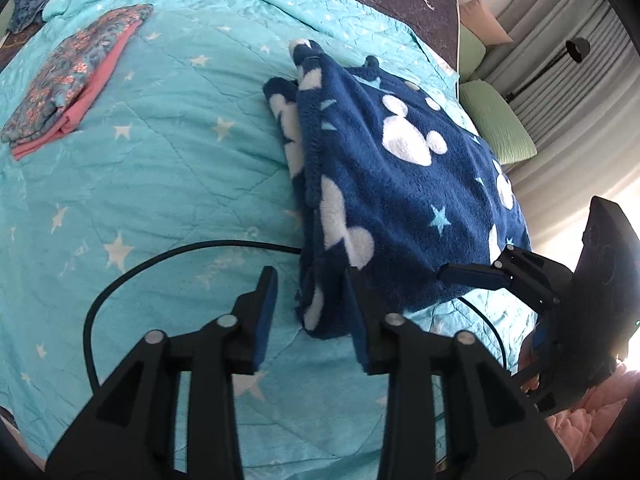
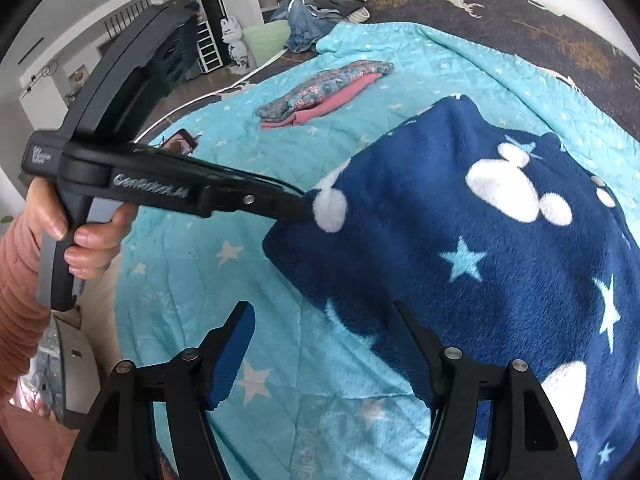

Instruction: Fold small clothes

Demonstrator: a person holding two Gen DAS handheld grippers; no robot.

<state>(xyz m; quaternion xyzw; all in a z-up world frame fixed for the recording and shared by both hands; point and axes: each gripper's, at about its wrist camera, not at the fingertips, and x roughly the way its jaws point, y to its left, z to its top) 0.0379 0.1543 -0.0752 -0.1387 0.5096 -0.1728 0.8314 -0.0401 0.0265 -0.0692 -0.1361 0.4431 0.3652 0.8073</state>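
Up close, the left gripper (image 1: 312, 312) is seen with its jaws spread wide and nothing clamped between them; the near corner of the navy fleece garment (image 1: 400, 184) lies in the gap, beside the right finger. The right gripper (image 2: 320, 356) is likewise held wide, its right finger lying over the near edge of the garment (image 2: 480, 248) without any cloth being pinched. In the left wrist view the right gripper (image 1: 472, 274) is seen from the side, its fingertip resting against the garment's near right edge. In the right wrist view the left gripper (image 2: 296, 208) is seen at the garment's left corner, its handle gripped by the person's left hand (image 2: 80, 232).

The garment, navy with white mouse-head shapes and pale stars, is spread in a folded heap on the turquoise star-print quilt (image 1: 140, 208). A black cable (image 1: 120, 280) is looped across the quilt to the garment's near left edge. Well apart, a folded stack of floral and pink clothes (image 1: 72, 80) is laid on the quilt. Green pillows (image 1: 500, 124) are set beyond the quilt's right edge.
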